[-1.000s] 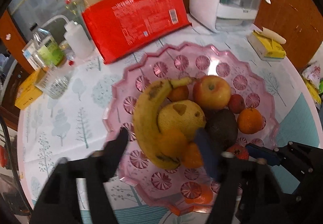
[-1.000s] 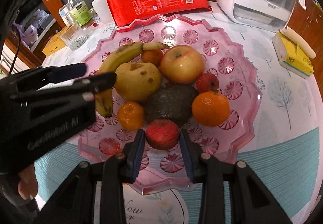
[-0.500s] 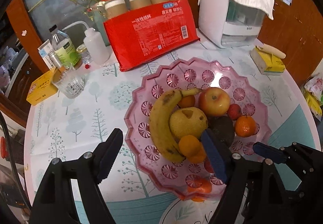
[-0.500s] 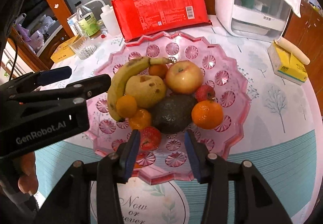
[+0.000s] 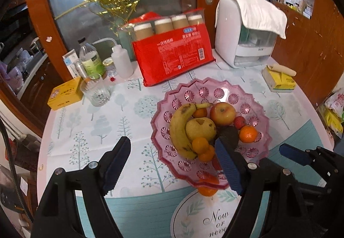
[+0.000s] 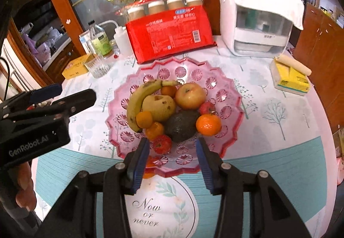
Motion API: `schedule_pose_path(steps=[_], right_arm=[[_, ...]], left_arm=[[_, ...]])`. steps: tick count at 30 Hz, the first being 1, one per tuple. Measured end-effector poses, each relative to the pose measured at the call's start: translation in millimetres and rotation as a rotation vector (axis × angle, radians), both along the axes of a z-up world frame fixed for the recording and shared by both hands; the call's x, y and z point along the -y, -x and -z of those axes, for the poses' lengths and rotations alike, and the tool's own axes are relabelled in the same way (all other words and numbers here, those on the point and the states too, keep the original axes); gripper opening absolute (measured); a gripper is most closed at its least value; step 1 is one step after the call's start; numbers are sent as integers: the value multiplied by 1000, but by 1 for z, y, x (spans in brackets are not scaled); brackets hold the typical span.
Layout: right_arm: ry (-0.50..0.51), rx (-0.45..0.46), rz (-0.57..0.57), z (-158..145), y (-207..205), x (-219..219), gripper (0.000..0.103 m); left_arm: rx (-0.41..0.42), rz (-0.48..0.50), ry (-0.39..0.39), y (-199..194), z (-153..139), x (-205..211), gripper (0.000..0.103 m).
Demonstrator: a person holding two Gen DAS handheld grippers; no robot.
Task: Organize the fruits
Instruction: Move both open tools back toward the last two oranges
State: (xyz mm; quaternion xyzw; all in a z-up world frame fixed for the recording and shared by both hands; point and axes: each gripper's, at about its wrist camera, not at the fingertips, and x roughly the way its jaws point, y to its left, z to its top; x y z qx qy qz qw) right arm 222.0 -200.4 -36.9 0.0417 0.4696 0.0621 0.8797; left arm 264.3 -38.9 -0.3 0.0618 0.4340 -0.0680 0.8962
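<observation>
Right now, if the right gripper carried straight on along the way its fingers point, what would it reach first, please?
Most likely the small red fruit at the near edge of the pink fruit tray, just beyond the open right gripper, with the dark avocado behind it. Depth is hard to judge here.

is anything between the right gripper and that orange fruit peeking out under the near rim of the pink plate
Yes. The small orange fruit lies on the table, tucked under the near rim of the scalloped pink plastic plate, which overhangs it. The open right gripper hangs above, so from there the rim covers most of the fruit.
</observation>
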Motion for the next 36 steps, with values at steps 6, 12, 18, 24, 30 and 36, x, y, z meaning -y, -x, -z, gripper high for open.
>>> schedule_pose_path(steps=[6,12,18,24,30,36], right_arm=[[9,53,13,-26,29,3,46],[5,81,15,-36,60,5,46],[11,69,-7,-26,91,2,46],[10,40,-9,-6,112,2,46],[23,25,-11,13,125,4,46],[11,-22,-17,39,132,7,46]], left_arm=[[47,-11,16,37,-23,-4,82],[77,-18,26,79,-31,-6,83],[68,-25,19,118,-16,-8,83],[11,-36,11,146,18,-12,83],[-66,-50,15,168,58,-16,83],[-154,-35,19,192,103,-13,83]])
